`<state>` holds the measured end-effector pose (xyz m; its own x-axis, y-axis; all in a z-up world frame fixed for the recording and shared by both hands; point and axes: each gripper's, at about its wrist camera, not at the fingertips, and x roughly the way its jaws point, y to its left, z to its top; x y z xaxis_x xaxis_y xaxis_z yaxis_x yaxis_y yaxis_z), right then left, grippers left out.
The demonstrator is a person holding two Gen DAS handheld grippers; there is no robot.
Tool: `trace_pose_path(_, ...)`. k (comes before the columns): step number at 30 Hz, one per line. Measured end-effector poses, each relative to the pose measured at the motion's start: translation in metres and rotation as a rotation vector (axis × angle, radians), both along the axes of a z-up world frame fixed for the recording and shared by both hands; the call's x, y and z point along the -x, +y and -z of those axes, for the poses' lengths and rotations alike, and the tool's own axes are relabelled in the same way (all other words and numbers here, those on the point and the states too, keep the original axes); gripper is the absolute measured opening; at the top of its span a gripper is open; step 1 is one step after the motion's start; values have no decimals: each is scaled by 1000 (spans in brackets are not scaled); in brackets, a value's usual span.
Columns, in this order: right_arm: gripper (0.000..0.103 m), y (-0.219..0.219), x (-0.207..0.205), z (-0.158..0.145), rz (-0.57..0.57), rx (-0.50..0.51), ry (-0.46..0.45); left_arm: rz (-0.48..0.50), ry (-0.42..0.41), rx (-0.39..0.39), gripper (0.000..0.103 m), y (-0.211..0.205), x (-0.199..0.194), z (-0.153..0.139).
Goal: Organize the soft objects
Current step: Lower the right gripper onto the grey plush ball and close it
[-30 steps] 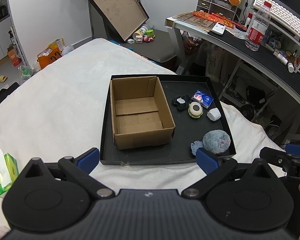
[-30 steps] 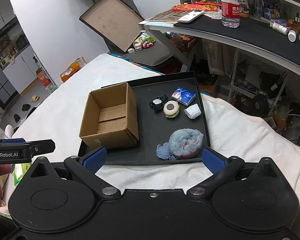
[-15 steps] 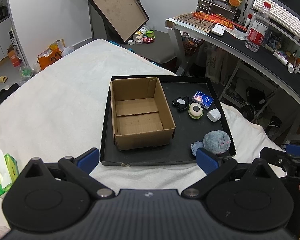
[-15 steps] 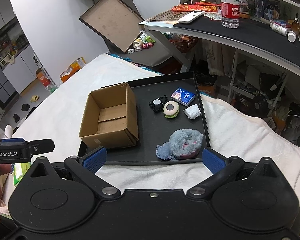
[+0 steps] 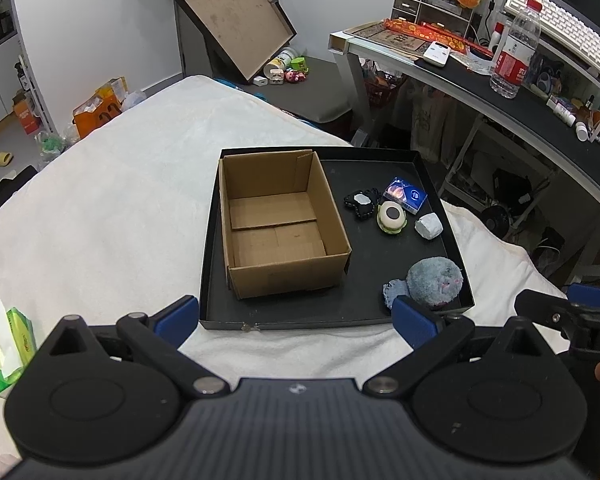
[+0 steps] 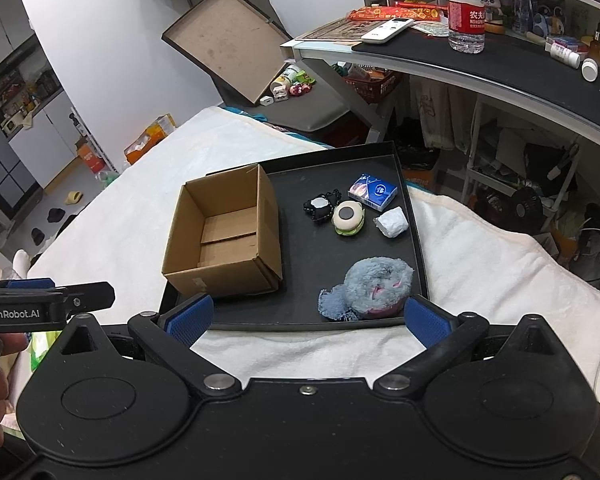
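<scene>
**Entry: black tray, five soft items loose, cardboard box empty**

Tongs. Left gripper released, blue pads wide apart, holding nothing, hovering off the tray's near edge. Right gripper likewise released and empty, also short of the near edge.

Location. Black tray lies on the white blanket. Open cardboard box fills the tray's 9 o'clock half, nothing visible inside. Fluffy blue-grey plush sits at the 5 o'clock corner, close to the near rim. At 1 to 2 o'clock, clustered: black paw-shaped squishy, burger-shaped squishy just beside it, blue tissue packet behind, white crumpled wad toward 3 o'clock.

Orientation. The plush is a rounded mound with a flat denim-coloured flap extending toward 7 o'clock; its long axis runs roughly 7 to 1 o'clock in the right wrist view. Pink markings face up and toward the camera. The box's long axis runs 6 to 12 o'clock, mouth up.

Handling note (judgement). Nothing appears sorted yet; the plush is nearest the right gripper and the likely first pick. Close across the mound's short width rather than on the thin flap, which would probably slip or dangle. Descend clear of the near rim, squeeze deep enough to reach past the pile, lift above the box wall before moving toward 9 o'clock.
</scene>
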<state>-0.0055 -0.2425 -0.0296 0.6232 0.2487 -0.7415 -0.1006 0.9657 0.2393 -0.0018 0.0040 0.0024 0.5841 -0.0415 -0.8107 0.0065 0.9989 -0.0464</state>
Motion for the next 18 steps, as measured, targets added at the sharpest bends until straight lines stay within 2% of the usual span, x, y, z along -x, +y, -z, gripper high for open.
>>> trace_pose_path(18,103,-12,-23,34,62,-3,28,-20,61,-20,99,9,-24,27)
